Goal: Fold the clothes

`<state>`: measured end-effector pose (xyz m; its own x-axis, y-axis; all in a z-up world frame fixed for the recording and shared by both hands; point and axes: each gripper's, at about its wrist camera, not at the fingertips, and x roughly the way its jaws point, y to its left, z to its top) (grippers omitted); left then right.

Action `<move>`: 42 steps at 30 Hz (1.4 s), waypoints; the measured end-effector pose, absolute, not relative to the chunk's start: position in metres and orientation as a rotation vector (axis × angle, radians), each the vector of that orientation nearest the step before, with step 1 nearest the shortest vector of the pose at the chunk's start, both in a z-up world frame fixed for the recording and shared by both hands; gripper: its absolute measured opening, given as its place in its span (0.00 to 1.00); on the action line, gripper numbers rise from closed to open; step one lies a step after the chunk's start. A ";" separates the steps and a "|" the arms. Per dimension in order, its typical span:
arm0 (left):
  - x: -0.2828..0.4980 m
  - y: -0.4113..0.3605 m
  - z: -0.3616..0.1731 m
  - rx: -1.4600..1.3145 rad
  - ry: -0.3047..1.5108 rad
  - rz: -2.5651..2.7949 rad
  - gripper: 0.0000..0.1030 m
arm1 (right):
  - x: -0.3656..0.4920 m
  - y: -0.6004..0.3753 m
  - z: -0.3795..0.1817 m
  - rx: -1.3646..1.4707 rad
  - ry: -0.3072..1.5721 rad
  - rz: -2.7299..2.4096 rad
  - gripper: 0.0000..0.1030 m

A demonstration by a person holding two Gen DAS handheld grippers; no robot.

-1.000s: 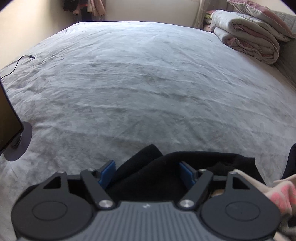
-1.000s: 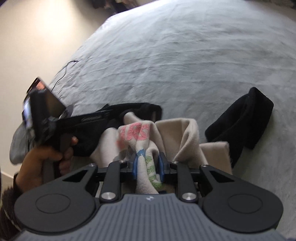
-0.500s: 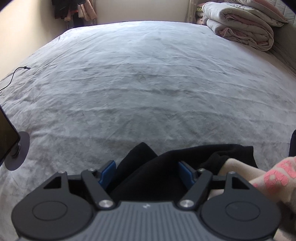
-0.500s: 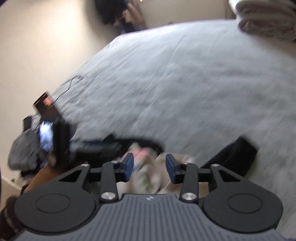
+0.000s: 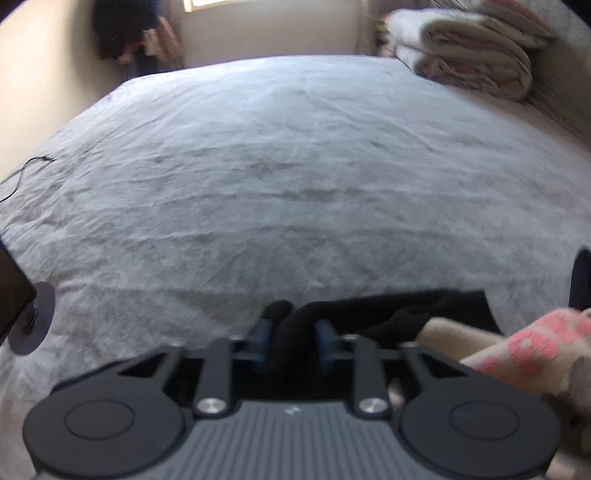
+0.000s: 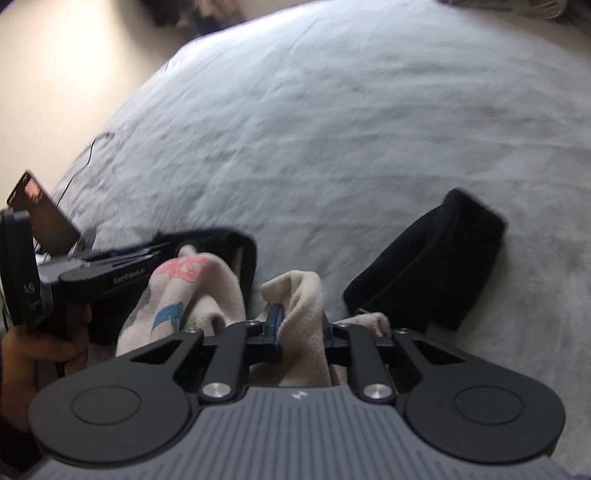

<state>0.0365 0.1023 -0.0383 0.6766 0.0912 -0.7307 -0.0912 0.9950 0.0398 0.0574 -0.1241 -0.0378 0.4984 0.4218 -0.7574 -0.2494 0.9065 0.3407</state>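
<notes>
A beige garment [image 6: 207, 291] with pink and blue printed letters and black parts lies bunched at the near edge of the grey bed [image 6: 332, 129]. My right gripper [image 6: 300, 326] is shut on an upright fold of its beige cloth. One black sleeve [image 6: 424, 266] trails off to the right on the bed. My left gripper [image 5: 294, 334] is shut on a black piece of the same garment [image 5: 388, 310], and the beige part with pink print [image 5: 535, 343] sits just right of it. In the right wrist view a hand [image 6: 33, 354] holds the left gripper [image 6: 110, 275] at the left.
The grey bedspread [image 5: 295, 166] stretches far ahead. Folded quilts [image 5: 461, 48] are stacked at the far right corner. A phone on a round stand [image 5: 18, 306] stands at the left edge, with a cable [image 5: 33, 166] beyond it. Clothes [image 5: 136, 33] hang by the far wall.
My left gripper, open around the black cloth before, has shut on it. My right gripper let go of the printed beige fold, opened, and has shut on another beige fold further right.
</notes>
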 end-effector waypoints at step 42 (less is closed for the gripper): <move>-0.091 0.093 0.010 0.097 0.945 -0.190 0.16 | -0.080 -0.236 0.022 0.095 0.977 0.314 0.39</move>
<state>-0.0906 0.0931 0.0104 0.5711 -0.1189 -0.8122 0.2039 0.9790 0.0001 -0.0798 -0.2363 0.0218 0.5186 0.3033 -0.7994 -0.2187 0.9509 0.2189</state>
